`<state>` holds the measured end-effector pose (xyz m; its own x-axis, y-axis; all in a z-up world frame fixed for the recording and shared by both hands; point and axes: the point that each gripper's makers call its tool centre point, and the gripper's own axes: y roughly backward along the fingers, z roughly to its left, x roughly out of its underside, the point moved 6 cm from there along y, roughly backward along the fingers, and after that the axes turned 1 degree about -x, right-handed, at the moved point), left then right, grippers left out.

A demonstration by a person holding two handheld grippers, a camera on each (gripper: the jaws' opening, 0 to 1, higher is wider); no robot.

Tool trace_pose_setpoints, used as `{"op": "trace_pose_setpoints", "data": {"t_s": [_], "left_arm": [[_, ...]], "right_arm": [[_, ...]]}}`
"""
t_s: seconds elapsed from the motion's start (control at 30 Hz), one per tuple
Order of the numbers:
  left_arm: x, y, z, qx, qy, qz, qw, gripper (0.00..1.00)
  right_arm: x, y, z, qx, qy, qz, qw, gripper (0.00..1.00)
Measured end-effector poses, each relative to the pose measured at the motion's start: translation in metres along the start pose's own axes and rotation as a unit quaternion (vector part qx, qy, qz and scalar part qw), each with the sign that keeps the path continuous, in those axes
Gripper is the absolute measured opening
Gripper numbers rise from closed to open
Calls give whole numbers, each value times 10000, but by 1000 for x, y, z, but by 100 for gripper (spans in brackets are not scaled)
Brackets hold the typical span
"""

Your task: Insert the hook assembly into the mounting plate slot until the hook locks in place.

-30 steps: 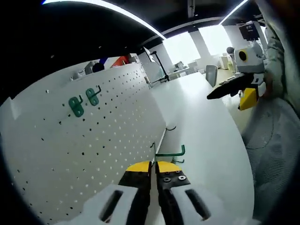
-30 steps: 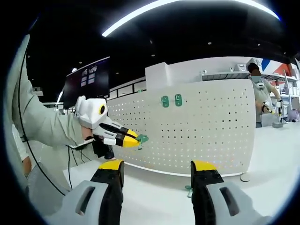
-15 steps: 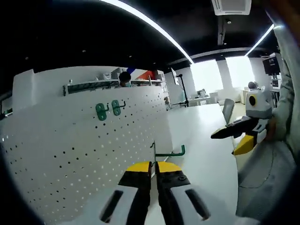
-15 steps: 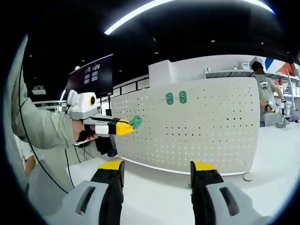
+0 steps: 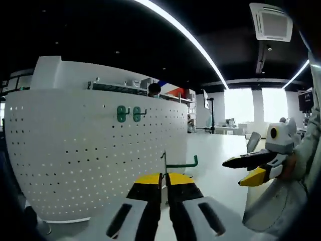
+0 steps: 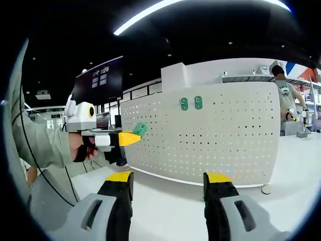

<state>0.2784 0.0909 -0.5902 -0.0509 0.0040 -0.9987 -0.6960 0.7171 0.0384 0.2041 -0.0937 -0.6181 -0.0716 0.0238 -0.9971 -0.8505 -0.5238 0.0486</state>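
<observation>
On my left, the left gripper [image 5: 164, 176] has its yellow-tipped jaws pinched together on the green metal hook with its thin wire back [image 5: 179, 163], held up in front of the white perforated pegboard panel [image 5: 90, 165]. Two green hooks already hanging high on the panel [image 5: 128, 113] mark the row I judge I am aiming for. The risk I see is the wire prongs meeting the board off-hole or tilted, so the hook twists in the pinch or never locks. On my right, the right gripper [image 6: 168, 182] stands wide open and empty, well apart from the panel; it cannot steady anything from there.
</observation>
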Motion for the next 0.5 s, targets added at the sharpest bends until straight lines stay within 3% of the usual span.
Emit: {"op": "trace_pose_setpoints", "data": {"t_s": [0.1, 0.23, 0.3, 0.5], "left_arm": [[0, 5, 1, -85, 149, -153, 9997, 4], [-9, 16, -10, -171, 293, -922, 9952, 4], [-9, 23, -18, -256, 8, -1092, 9937, 4], [-1, 32, -31, -274, 113, -1090, 9936, 4]], "right_arm": [[0, 0, 1, -17, -4, 14, 10000, 53], [1, -1, 2, -51, 13, 54, 10000, 53], [2, -1, 3, -63, 35, 78, 9999, 52], [5, -3, 5, -124, 69, 163, 9998, 52]]}}
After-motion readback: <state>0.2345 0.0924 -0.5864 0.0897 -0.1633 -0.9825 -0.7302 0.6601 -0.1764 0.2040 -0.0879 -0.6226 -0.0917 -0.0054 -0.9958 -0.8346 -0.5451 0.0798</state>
